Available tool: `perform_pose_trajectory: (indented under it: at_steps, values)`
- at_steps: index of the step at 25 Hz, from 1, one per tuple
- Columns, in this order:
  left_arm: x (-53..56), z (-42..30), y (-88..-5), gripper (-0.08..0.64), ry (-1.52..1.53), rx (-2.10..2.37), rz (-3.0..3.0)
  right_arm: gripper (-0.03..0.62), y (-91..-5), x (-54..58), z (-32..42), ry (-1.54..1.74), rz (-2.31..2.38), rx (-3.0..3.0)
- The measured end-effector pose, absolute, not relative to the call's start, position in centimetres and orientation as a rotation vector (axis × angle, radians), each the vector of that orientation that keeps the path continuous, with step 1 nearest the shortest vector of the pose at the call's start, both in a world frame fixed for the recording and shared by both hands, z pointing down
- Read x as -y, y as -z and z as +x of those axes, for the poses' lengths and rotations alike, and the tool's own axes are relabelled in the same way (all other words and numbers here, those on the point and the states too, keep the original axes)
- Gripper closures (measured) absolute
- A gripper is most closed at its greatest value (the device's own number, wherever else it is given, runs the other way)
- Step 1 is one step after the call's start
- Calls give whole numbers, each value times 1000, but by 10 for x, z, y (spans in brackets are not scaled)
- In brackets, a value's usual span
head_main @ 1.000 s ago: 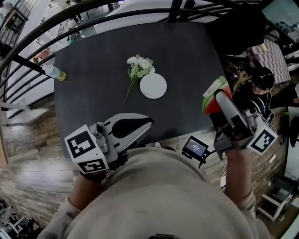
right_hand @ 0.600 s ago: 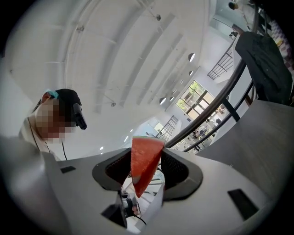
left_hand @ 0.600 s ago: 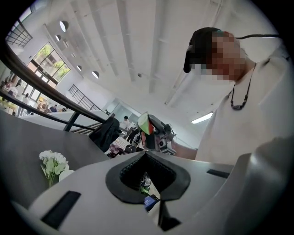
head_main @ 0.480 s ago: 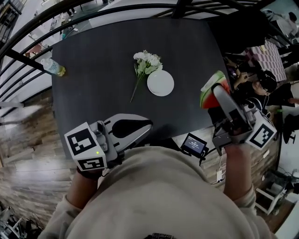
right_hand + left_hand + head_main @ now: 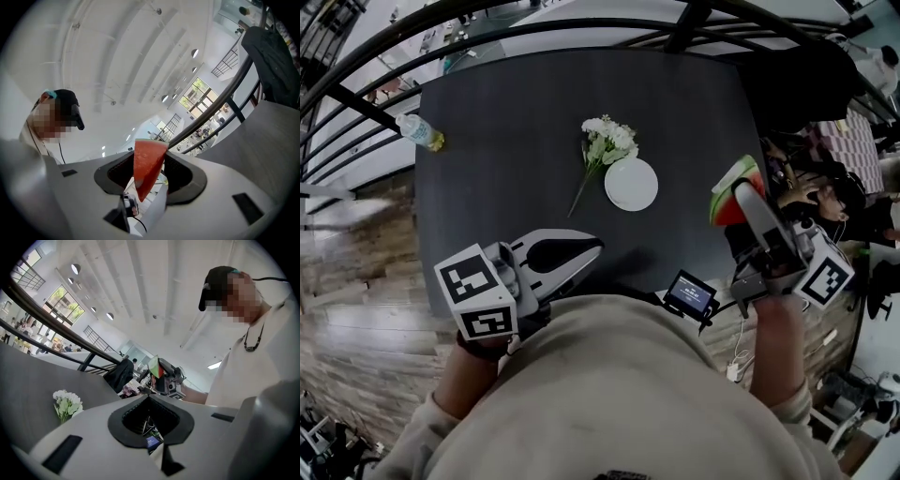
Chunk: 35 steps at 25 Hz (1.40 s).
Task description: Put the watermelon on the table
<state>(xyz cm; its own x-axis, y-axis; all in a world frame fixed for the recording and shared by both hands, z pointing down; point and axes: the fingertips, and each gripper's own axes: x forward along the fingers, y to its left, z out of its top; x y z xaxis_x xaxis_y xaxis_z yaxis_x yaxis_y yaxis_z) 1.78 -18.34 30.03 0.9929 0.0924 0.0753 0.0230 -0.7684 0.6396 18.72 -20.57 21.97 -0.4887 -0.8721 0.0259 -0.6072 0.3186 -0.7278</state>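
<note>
In the head view, the right gripper [image 5: 744, 194] is clamped on one slice of watermelon [image 5: 727, 201], with the rind pointing up. The slice hangs at the right edge of the dark table [image 5: 506, 187], not resting on it. From this steep angle it seems to be just over the edge, but I cannot be sure. The left gripper [image 5: 581, 255] is low at the near edge with nothing in it. On the table I count one white plate [image 5: 631, 184], one bunch of white flowers [image 5: 607, 141] touching the plate, and one bottle [image 5: 420, 133] at the far left corner.

In the left gripper view, the jaws are together and nothing is between them.

In the right gripper view, the pads press the two flat red faces of the slice.

To do this step well, I think the slice should go further in over the bare surface, away from the plate and flowers. It should then come down until it touches before the jaws let go.
</note>
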Motion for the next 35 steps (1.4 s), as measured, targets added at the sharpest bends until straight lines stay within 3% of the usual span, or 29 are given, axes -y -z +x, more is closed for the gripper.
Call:
perform_pose_trajectory:
  at_steps: [35]
  values:
    - [186,32,-331,554,-199,-36,2377,387,-303,266,219,1100,-1397,-2319]
